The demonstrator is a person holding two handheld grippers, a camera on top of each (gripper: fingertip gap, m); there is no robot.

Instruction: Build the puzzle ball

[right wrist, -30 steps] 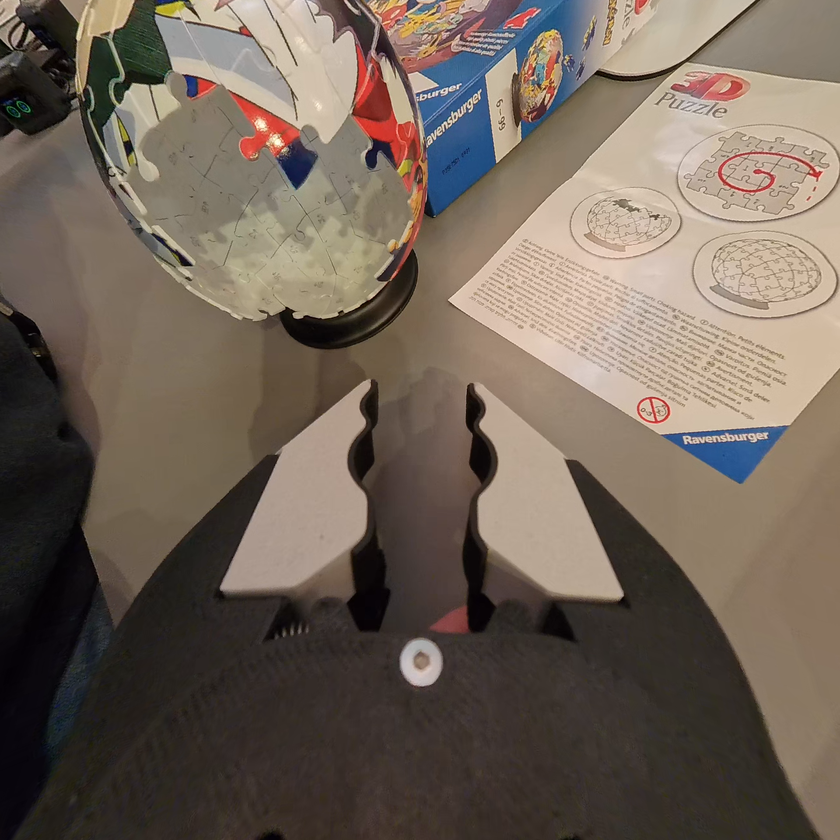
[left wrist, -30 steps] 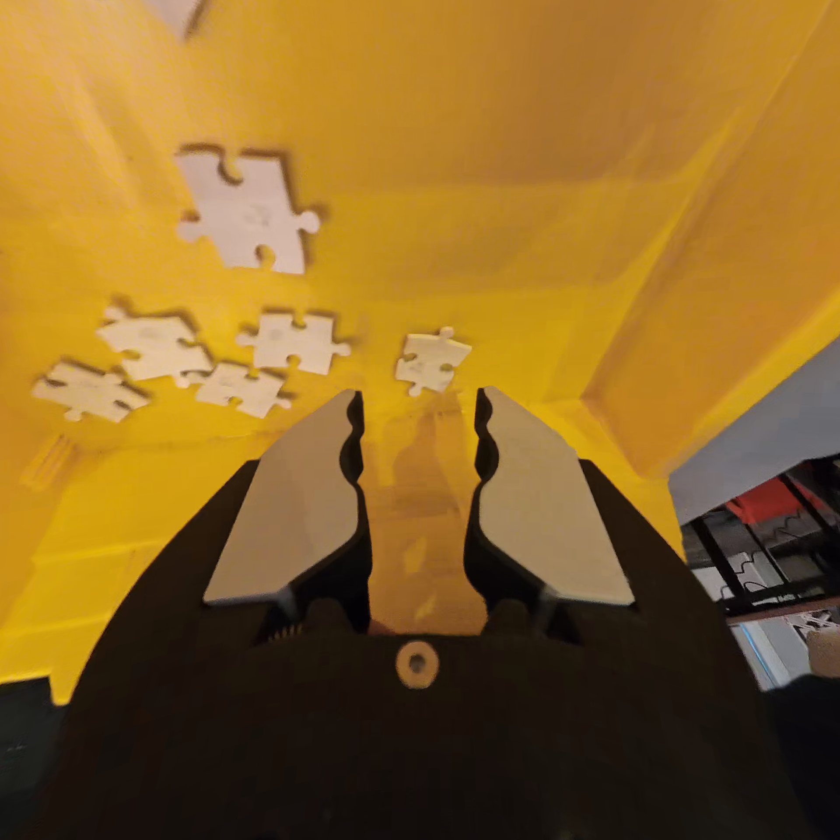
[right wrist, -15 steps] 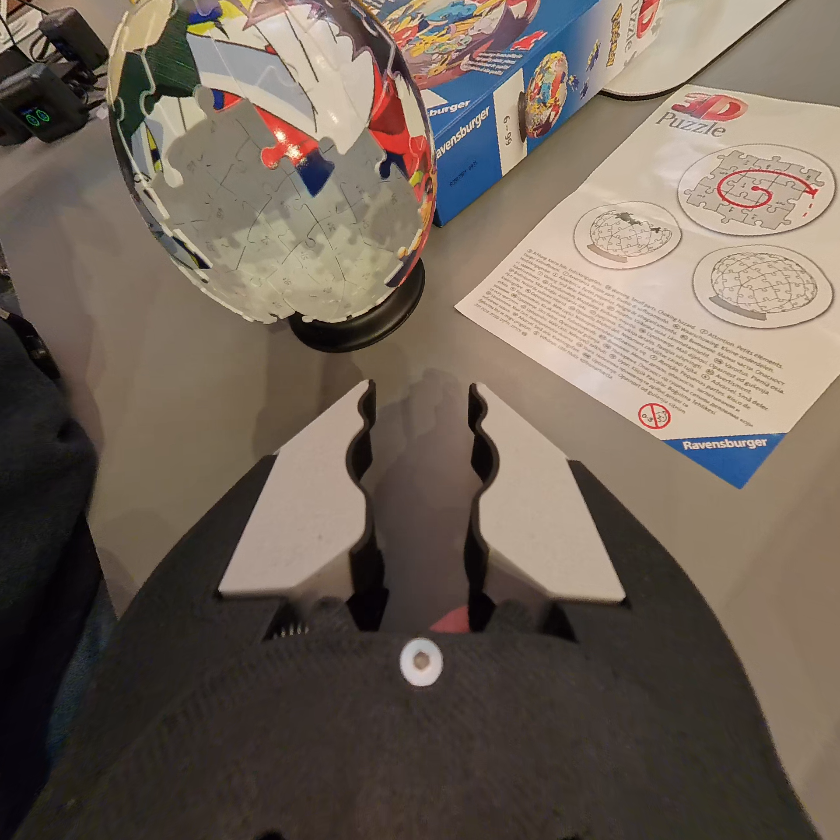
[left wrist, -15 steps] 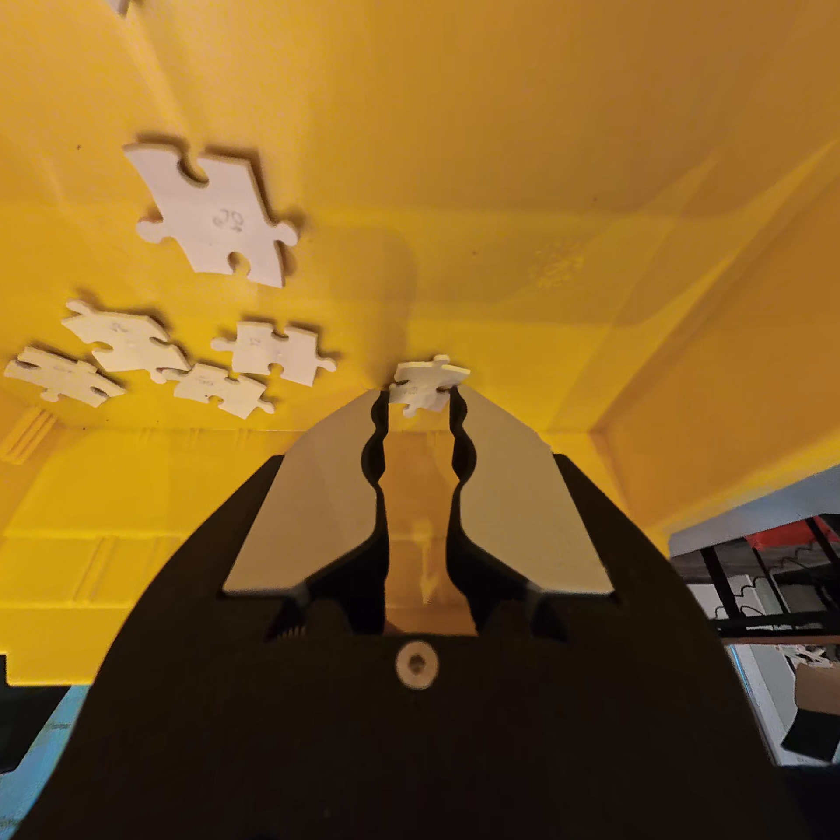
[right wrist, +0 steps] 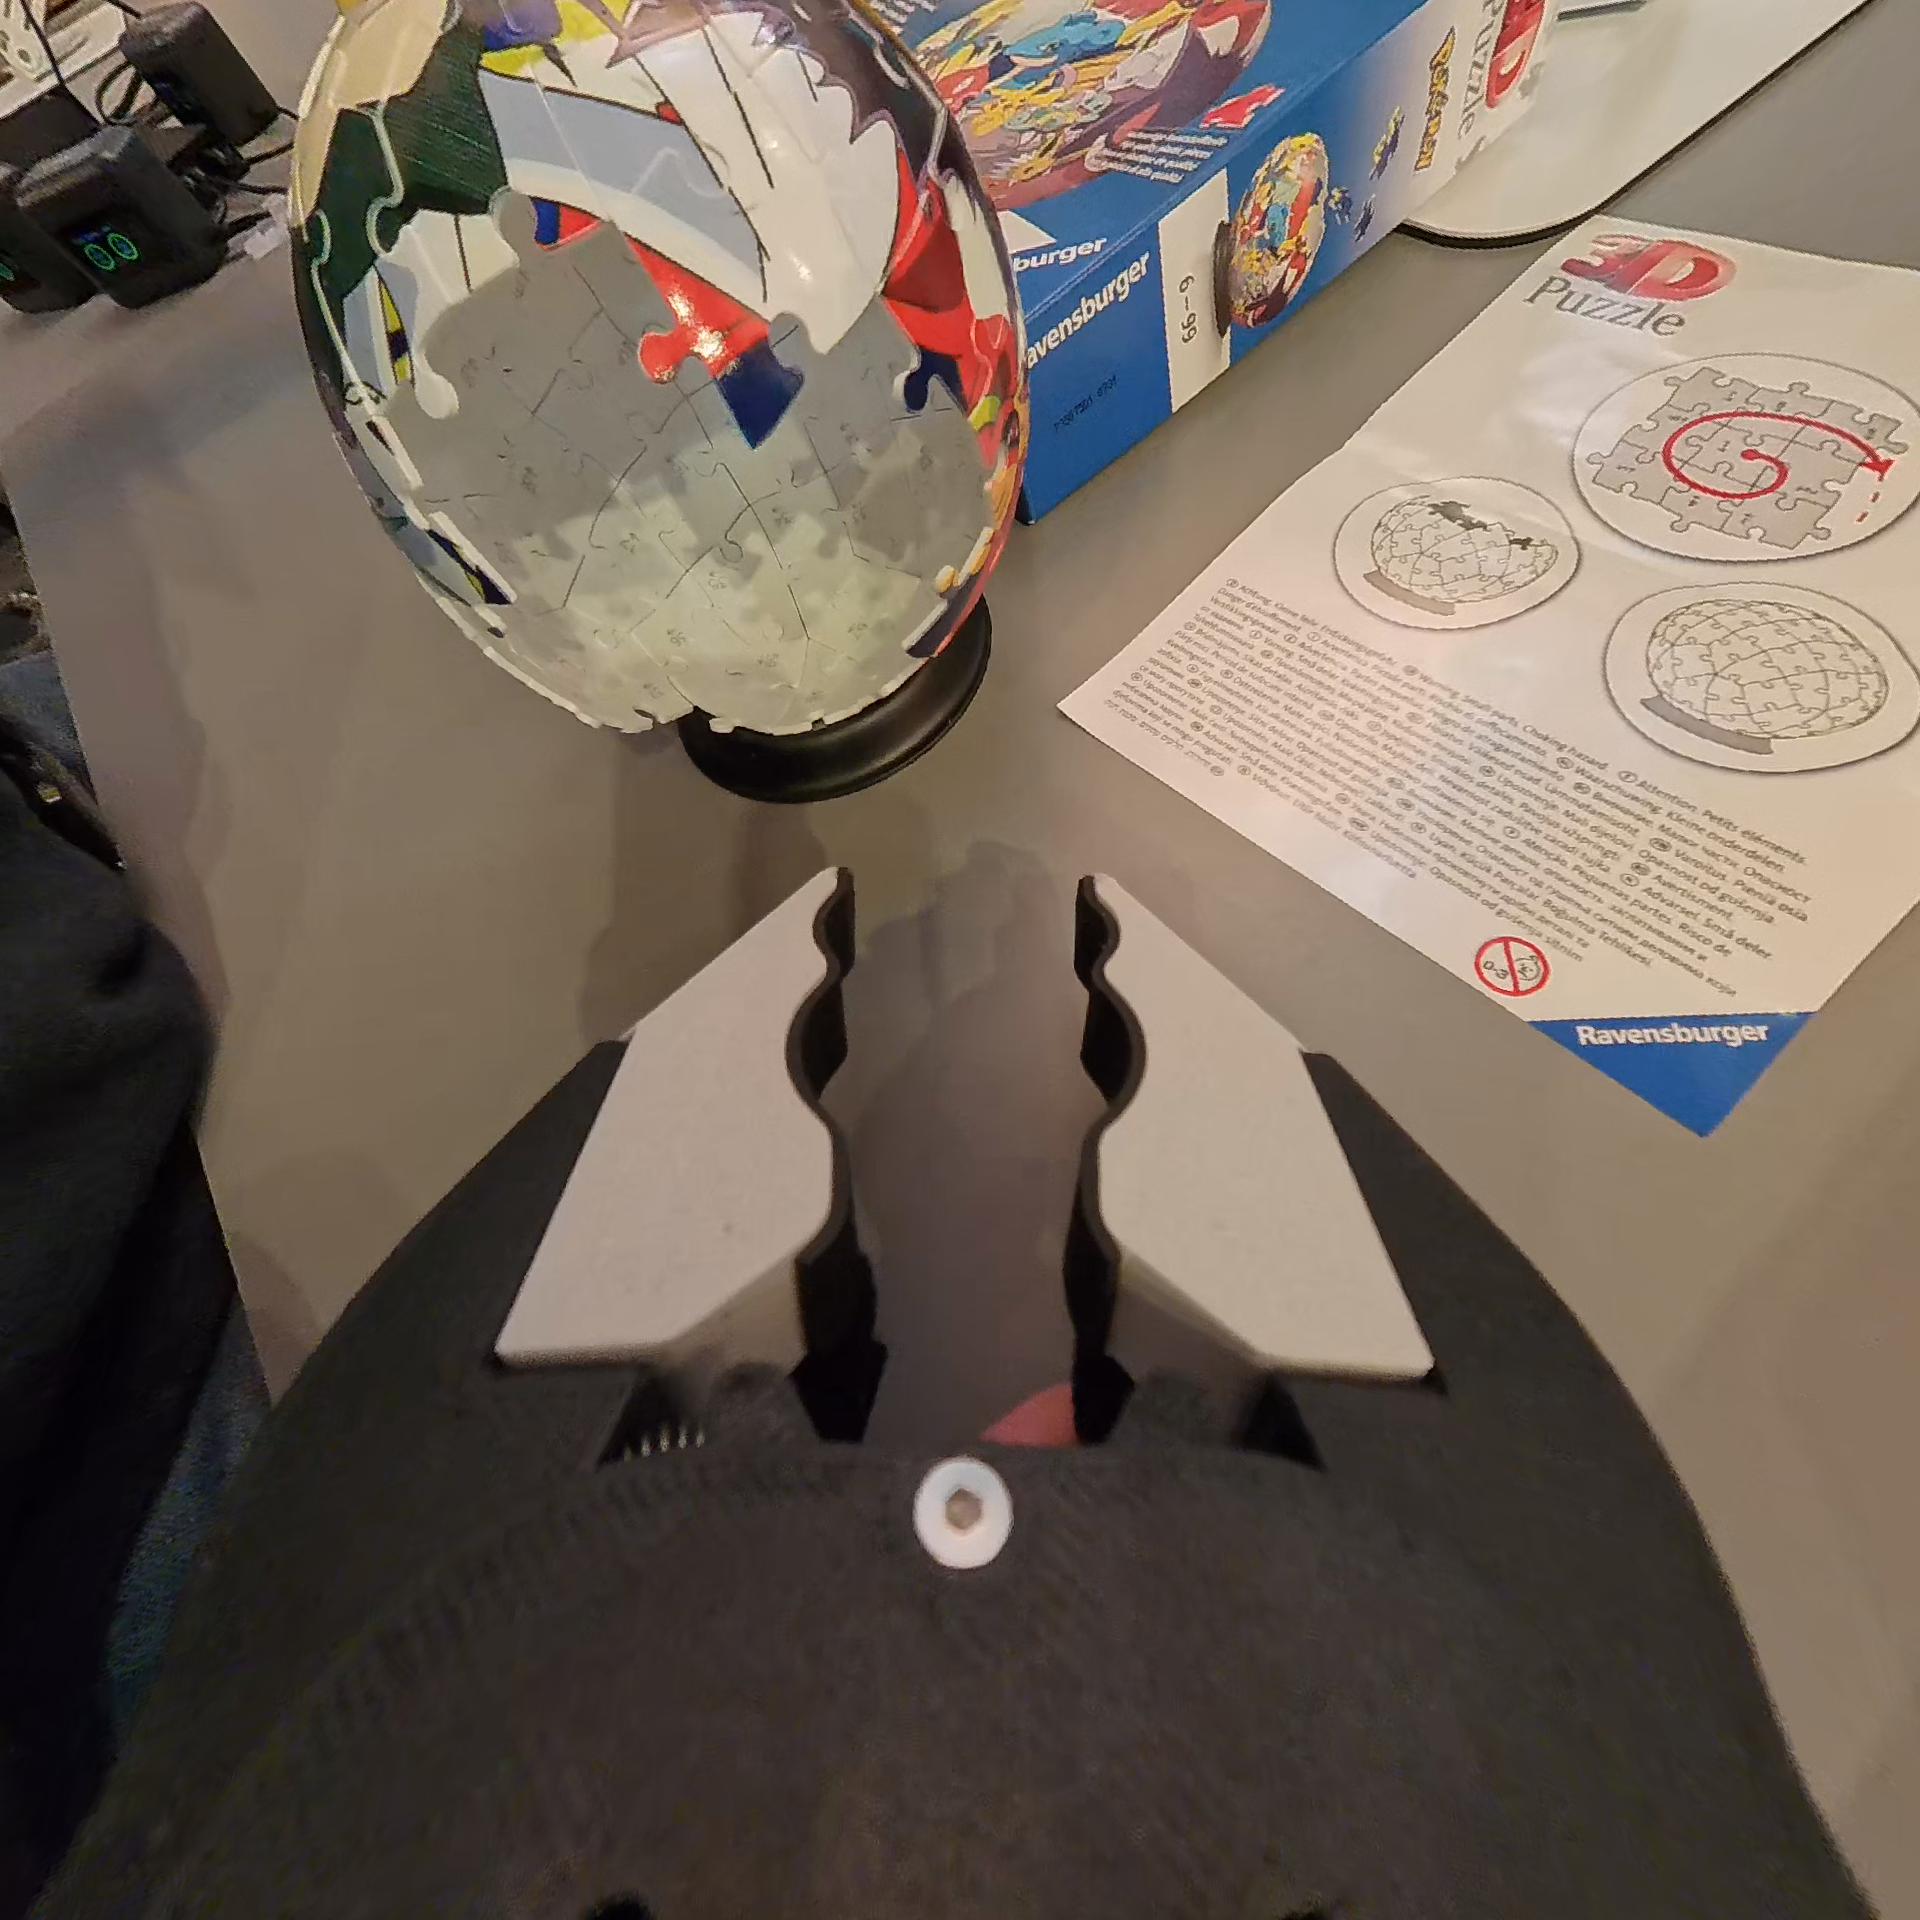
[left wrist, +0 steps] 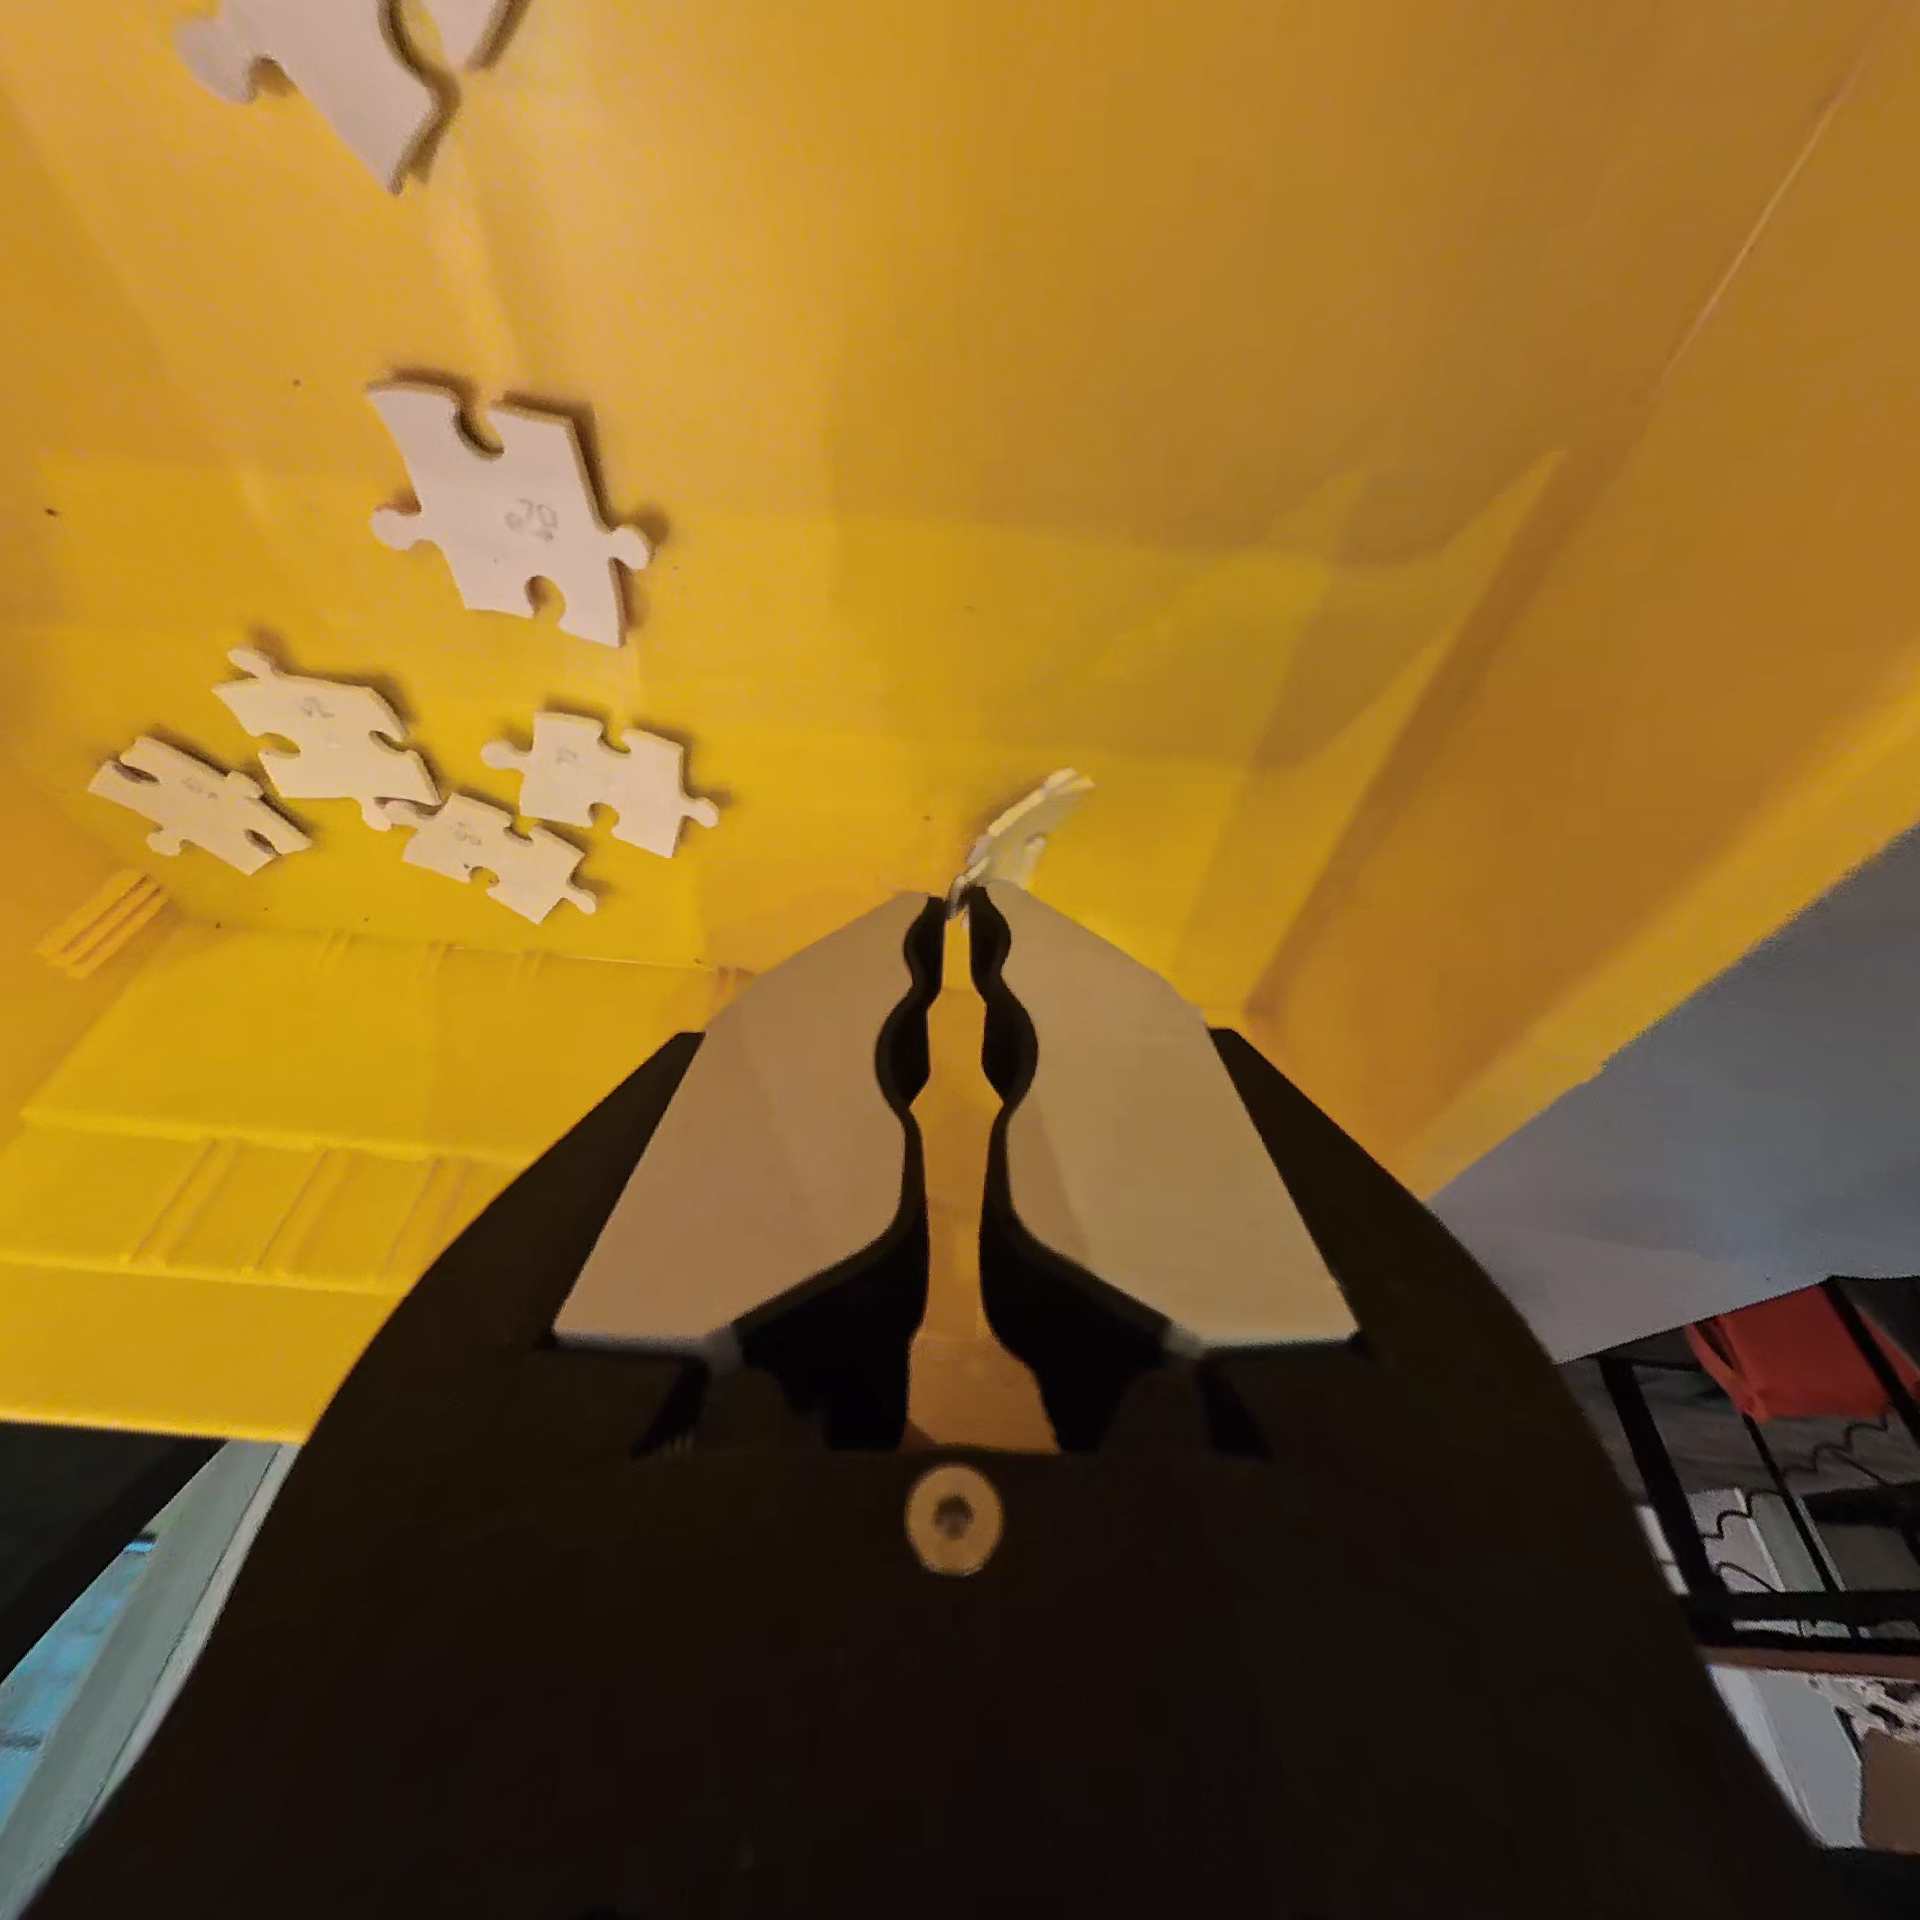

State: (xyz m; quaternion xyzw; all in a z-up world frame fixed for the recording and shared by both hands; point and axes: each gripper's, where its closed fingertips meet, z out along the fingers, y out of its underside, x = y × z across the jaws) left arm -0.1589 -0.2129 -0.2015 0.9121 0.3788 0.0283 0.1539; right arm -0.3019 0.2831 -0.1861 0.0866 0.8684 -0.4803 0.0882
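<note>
Left gripper point(left wrist: 957, 910) pinches a piece point(left wrist: 1023, 831) by its edge, seemingly thinly; lift slowly from the bin point(left wrist: 1143, 416). Right gripper point(right wrist: 964, 904) gapes empty near the ball point(right wrist: 665, 395).

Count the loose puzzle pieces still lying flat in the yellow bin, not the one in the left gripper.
6 visible: one mid-left, four clustered below it, and one cut off at the top edge. Others may lie out of frame.
</note>
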